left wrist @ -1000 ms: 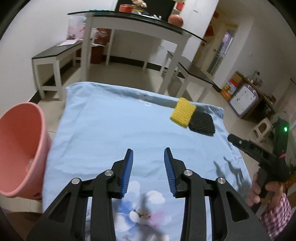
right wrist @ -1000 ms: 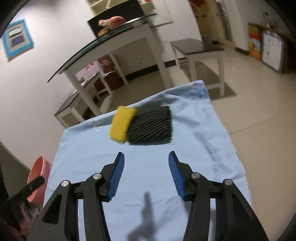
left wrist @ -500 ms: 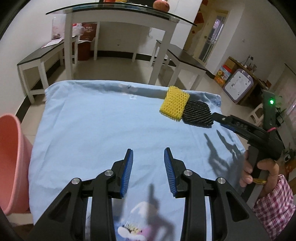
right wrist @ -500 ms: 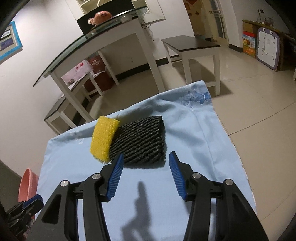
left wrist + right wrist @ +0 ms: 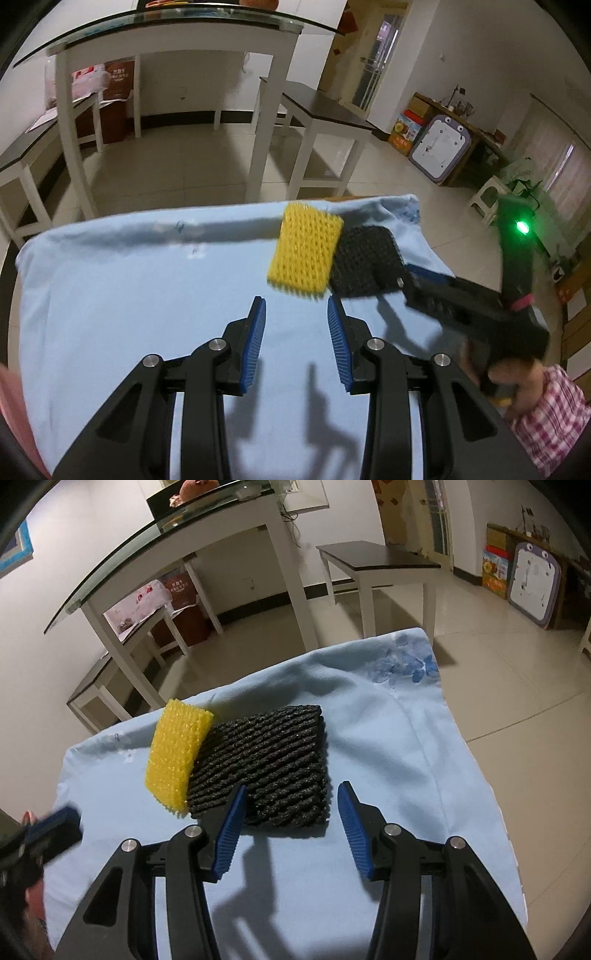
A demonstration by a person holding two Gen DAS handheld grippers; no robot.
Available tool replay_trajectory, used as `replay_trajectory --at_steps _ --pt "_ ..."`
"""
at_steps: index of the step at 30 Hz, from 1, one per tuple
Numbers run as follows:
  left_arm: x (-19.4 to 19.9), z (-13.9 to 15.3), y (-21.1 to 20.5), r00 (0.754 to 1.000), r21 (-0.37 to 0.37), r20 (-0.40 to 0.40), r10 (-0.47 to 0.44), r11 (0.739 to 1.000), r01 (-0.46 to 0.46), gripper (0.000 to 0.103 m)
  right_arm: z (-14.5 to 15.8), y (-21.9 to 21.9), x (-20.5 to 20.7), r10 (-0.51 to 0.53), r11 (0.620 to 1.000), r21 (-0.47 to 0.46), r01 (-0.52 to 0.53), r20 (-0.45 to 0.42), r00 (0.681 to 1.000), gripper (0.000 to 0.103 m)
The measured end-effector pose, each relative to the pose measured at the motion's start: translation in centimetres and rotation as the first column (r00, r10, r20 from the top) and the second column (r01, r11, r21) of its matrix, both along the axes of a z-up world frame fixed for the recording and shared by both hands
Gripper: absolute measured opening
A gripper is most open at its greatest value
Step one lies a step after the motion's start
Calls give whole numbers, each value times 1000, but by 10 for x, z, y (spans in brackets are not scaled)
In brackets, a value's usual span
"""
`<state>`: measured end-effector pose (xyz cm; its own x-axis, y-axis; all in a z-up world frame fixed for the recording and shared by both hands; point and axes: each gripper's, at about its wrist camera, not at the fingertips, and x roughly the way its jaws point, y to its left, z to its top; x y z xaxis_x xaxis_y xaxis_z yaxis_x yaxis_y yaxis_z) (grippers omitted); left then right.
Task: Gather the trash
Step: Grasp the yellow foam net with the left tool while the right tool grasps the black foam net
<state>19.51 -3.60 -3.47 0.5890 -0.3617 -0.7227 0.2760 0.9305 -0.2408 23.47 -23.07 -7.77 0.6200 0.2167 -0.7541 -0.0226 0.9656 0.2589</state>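
The yellow foam net (image 5: pixel 304 254) and the black foam net (image 5: pixel 264 770) lie side by side on the light blue cloth (image 5: pixel 129 295), toward its far right corner. The yellow one overlaps the black one's left edge, and both rest flat on the fabric.

From your right wrist camera, the black net sits at twelve o'clock, just past your right gripper (image 5: pixel 290 825), with the yellow one at about eleven. That gripper's blue-padded fingers (image 5: pixel 231 830) stand moderately apart with nothing between them; the left fingertip crosses in front of the near edge of the black net, but whether it touches is not clear.

From your left wrist camera, the yellow net is at twelve o'clock, close ahead of your left gripper (image 5: pixel 295 345), and the black net at about one. The left gripper's fingers (image 5: pixel 253 343) are parted a little more narrowly and grip nothing, only cloth showing between them.

Your right hand (image 5: pixel 506 376), blurred, with a plaid sleeve (image 5: pixel 550 421) behind it, shows at three to four o'clock in the left view.

Beyond the cloth, at twelve o'clock, stands a white table with a glass top (image 5: pixel 166 26), and a dark-topped bench (image 5: pixel 380 559) at one o'clock. A pink bin (image 5: pixel 14 413) edges in at eight o'clock.
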Motion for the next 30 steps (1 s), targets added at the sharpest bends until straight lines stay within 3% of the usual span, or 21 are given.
replay_trajectory --at_steps 5,8,16,22,24,26,30 --pt "30 -13 -8 1000 14 -17 -11 1000 11 35 -2 -1 -1 6 1000 15 -6 -3 1000 28" --pt "43 -21 -11 999 9 -34 -13 1000 14 35 -3 -4 -1 4 1000 30 -4 -8 1000 22" --pt "64 -39 -14 997 16 -72 -16 1000 17 35 -5 -8 -1 6 998 60 -5 -11 1000 17" --pt "62 -43 -17 999 13 -53 -9 1000 10 35 -5 -10 -2 4 998 67 -3 -12 1000 17" --pt "58 -43 -18 999 4 -44 -16 1000 16 19 -5 -10 -2 4 998 68 -3 -12 1000 17" --pt "52 -42 -19 999 18 -31 -13 1000 14 12 -5 -10 -2 4 998 68 -3 -11 1000 16" --pt "39 -33 -16 1000 12 -12 5 1000 -5 9 -3 -10 -2 3 998 62 -3 -6 1000 15"
